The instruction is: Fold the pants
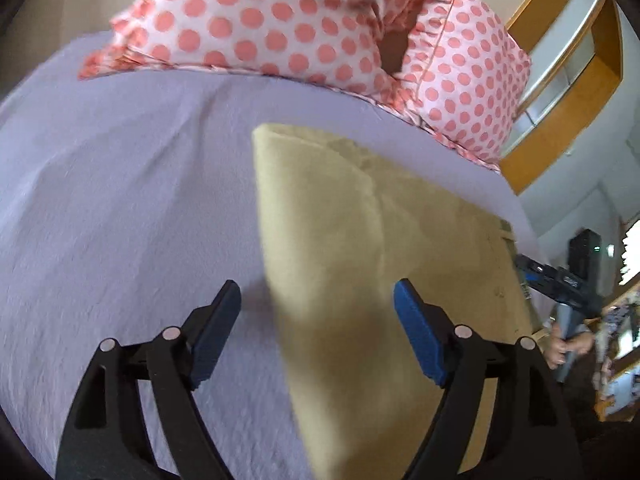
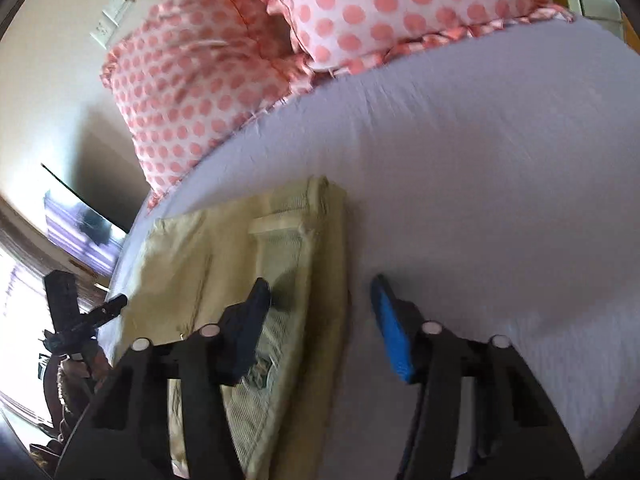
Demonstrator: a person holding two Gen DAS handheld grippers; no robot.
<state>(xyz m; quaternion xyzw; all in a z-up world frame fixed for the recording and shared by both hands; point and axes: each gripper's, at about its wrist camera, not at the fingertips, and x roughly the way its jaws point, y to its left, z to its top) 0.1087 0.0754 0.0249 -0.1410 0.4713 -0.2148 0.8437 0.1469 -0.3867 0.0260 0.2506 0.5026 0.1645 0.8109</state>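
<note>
- The folded beige cotton pants [image 1: 360, 240] are lying flat on the lavender bedsheet [image 1: 120, 200], below two pink-and-white polka-dot pillows [image 1: 280, 20] that are sitting at twelve o'clock.
- In the left wrist view the long axis of the folded stack is running from about eleven o'clock down toward five o'clock, and its left edge is passing between the jaws.
- The left gripper [image 1: 316, 304] is hovering with its jaws wide apart and holding nothing; one blue pad is over the sheet, the other over the cloth.
- In the right wrist view the pants [image 2: 224, 264] are lying toward nine o'clock, ribbed waistband edge uppermost.
- The right gripper [image 2: 320, 300] is also gaping and empty, straddling the stack's right edge, one finger over the waistband, the other over bare sheet.
- Both grippers are looking equally near; each appears poised over its own edge, tilted downward toward the bed.
- Judging by the compact stack, the folding is looking nearly finished.
</note>
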